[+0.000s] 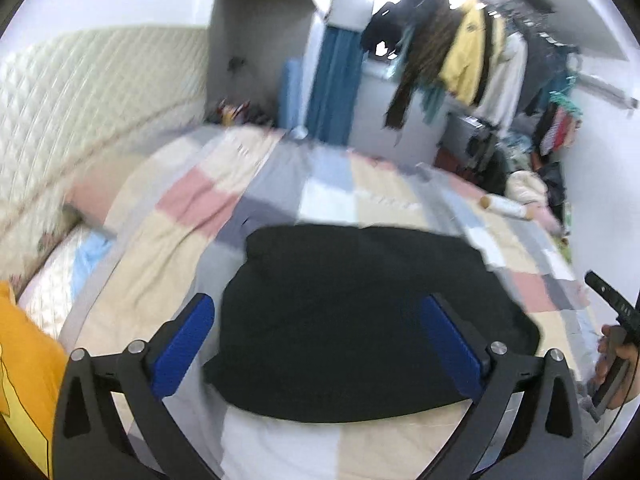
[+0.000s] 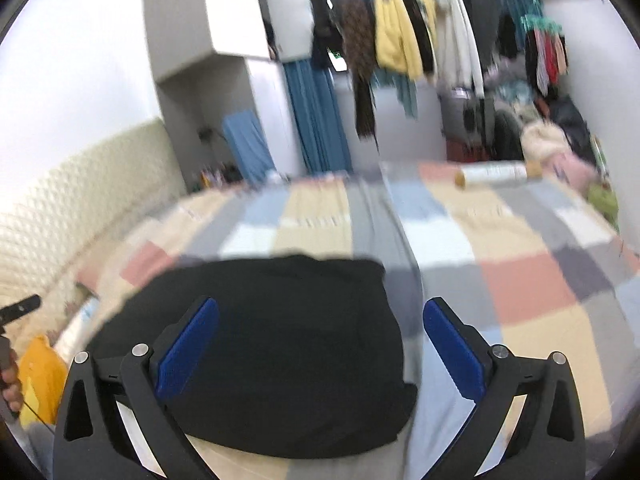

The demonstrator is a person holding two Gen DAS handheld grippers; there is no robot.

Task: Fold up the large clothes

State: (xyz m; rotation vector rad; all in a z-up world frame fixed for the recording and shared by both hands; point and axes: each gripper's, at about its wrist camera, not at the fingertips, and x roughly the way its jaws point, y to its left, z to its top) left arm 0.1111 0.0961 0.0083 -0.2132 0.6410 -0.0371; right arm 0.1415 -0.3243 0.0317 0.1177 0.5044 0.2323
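A black garment [image 1: 360, 320] lies folded into a compact rectangle on the patchwork bedspread [image 1: 248, 200]. It also shows in the right wrist view [image 2: 280, 352]. My left gripper [image 1: 318, 320] is open and empty, held above the garment's near part. My right gripper [image 2: 320, 324] is open and empty, held above the garment's right part. The right gripper's tip [image 1: 608, 300] shows at the right edge of the left wrist view.
A yellow garment [image 1: 24, 372] lies at the bed's left edge. A white roll [image 2: 496, 174] lies at the far right of the bed. A quilted headboard [image 1: 80, 100] runs along the left. Hanging clothes [image 2: 400, 28] and a blue curtain [image 2: 316, 116] stand beyond the bed.
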